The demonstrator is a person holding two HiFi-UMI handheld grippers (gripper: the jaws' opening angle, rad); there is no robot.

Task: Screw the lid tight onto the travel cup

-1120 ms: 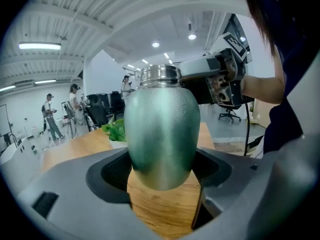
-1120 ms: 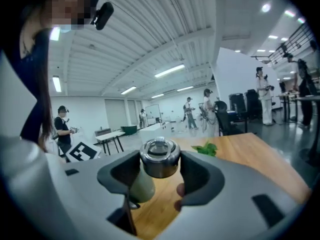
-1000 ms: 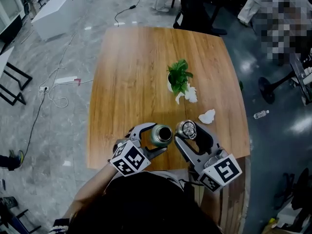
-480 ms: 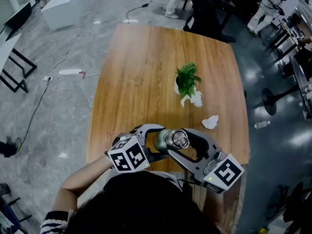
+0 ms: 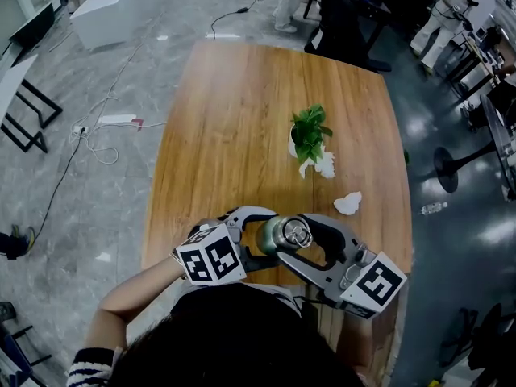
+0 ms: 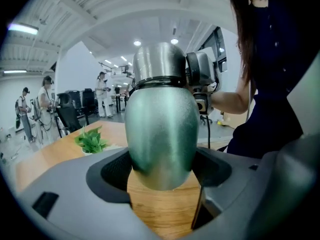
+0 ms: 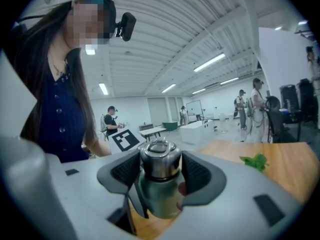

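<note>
Left gripper view: left gripper (image 6: pixel 162 171) clamped on the green body of the travel cup (image 6: pixel 161 129), held over the near edge of the table (image 5: pixel 226 119). Right gripper view: right gripper (image 7: pixel 160 176) closed round the steel lid (image 7: pixel 160 161), which is seated on the cup's mouth. Likely risks: the smooth body spins in the left jaws under torque, or a crooked lid cross-threads and jams.
</note>
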